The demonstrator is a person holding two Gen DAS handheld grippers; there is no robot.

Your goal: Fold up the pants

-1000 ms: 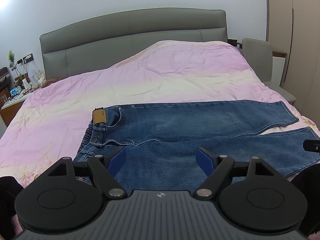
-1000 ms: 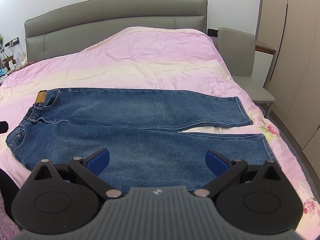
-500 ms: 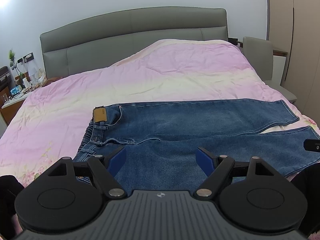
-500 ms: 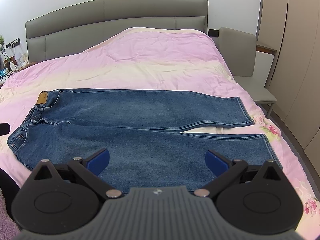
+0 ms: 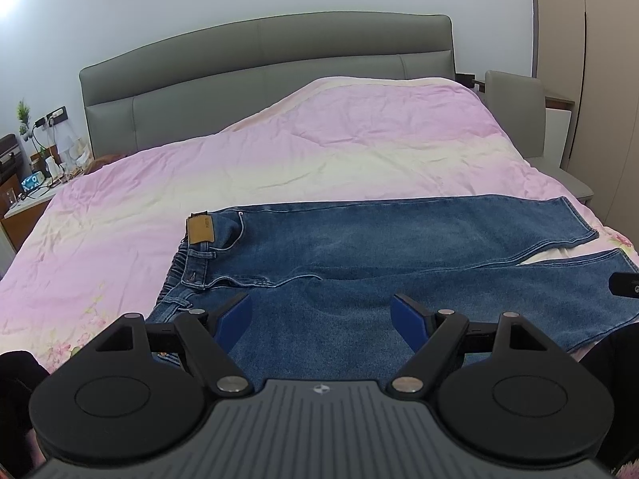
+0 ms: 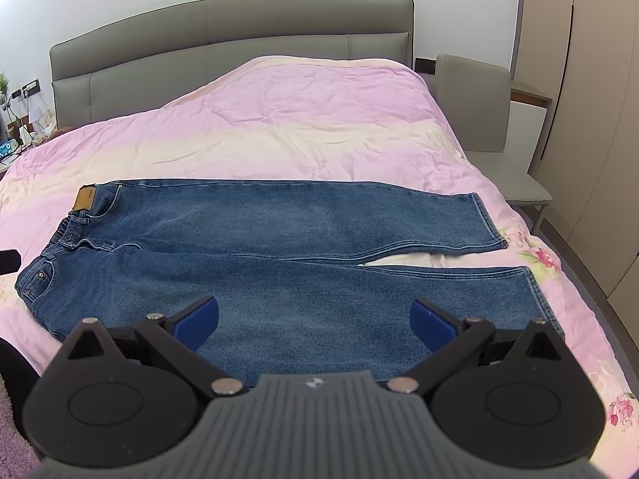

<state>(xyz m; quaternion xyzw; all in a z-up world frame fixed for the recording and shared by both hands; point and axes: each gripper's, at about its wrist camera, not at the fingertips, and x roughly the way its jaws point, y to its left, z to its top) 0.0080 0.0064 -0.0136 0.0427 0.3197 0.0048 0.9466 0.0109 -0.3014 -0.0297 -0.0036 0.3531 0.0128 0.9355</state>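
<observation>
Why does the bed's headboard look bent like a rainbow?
Left wrist view: the fisheye lens bows the headboard; bright glare top left. Right wrist view: same bowing of the headboard; the jeans look sharp, evenly lit.

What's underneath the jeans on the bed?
The jeans lie flat on a pink and cream quilt, which shows between the legs. Whatever lies beneath the denim itself is hidden.

Bed [image 6: 279,92], pink-cream quilt; blue jeans [image 6: 279,263] spread flat, legs slightly parted, apparently unfolded.
</observation>
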